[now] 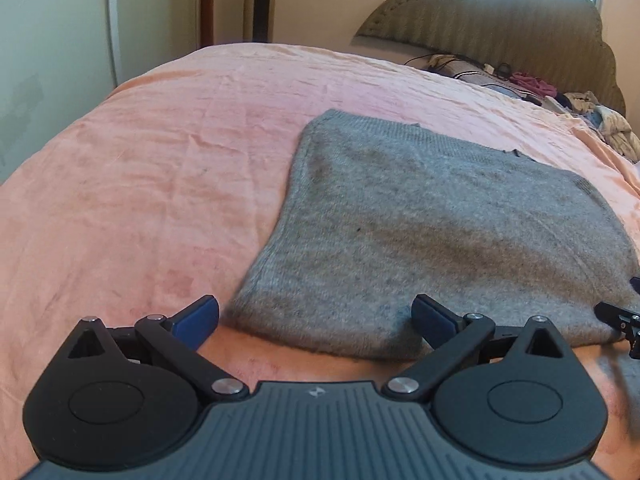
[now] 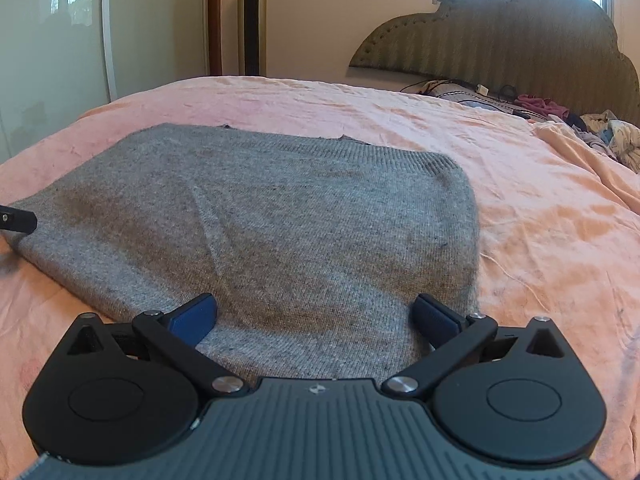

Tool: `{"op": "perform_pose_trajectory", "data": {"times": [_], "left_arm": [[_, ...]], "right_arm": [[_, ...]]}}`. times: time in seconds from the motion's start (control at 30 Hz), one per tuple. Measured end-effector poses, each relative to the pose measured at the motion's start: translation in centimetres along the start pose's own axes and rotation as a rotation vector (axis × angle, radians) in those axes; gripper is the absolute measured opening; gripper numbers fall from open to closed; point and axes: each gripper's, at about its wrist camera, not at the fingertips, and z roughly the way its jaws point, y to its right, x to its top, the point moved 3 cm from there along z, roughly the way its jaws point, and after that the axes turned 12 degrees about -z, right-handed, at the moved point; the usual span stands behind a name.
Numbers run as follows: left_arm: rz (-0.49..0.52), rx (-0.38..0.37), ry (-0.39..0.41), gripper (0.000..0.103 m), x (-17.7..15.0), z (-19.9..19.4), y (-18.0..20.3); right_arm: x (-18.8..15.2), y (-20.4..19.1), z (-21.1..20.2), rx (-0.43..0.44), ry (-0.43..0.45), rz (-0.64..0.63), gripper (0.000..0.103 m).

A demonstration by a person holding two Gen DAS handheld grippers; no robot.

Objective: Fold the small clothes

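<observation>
A grey knitted garment [image 1: 436, 224] lies folded flat on the pink bedspread [image 1: 160, 160], roughly rectangular, its ribbed hem at the far side. My left gripper [image 1: 316, 322] stands open just above the garment's near left corner, nothing between its blue pads. In the right wrist view the same grey garment [image 2: 280, 232] fills the middle, and my right gripper [image 2: 316, 320] hovers open over its near right edge, holding nothing. A tip of the other gripper [image 1: 620, 320] shows at the right edge of the left view, and a black tip of the left gripper [image 2: 16, 220] at the left edge of the right view.
The pink bedspread [image 2: 540, 220] spreads wide on both sides of the garment. A padded headboard [image 2: 512, 40] stands at the far right, with pillows, cables and a heap of loose clothes [image 2: 608, 136] below it. A tower fan [image 2: 252, 20] and a white wardrobe [image 2: 52, 60] stand beyond the bed.
</observation>
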Motion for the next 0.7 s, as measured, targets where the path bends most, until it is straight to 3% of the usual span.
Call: {"op": "perform_pose_trajectory", "data": {"times": [0.17, 0.33, 0.47, 0.7], "left_arm": [[-0.19, 0.012, -0.016, 0.103, -0.3, -1.0, -1.5], [-0.434, -0.146, -0.022, 0.103, -0.3, -1.5, -2.2], [-0.631, -0.283, -0.087, 0.103, 0.2, -0.6, -2.4], [-0.658, -0.246, -0.071, 0.103, 0.5, 0.1, -1.3]], "right_arm": [[0.0, -0.1, 0.0, -0.002, 0.0, -0.001, 0.103], [0.0, 0.0, 0.0, 0.0, 0.0, -0.001, 0.103], [0.0, 0.0, 0.0, 0.001, 0.0, -0.001, 0.103], [0.0, 0.0, 0.0, 0.004, 0.003, 0.008, 0.103]]}}
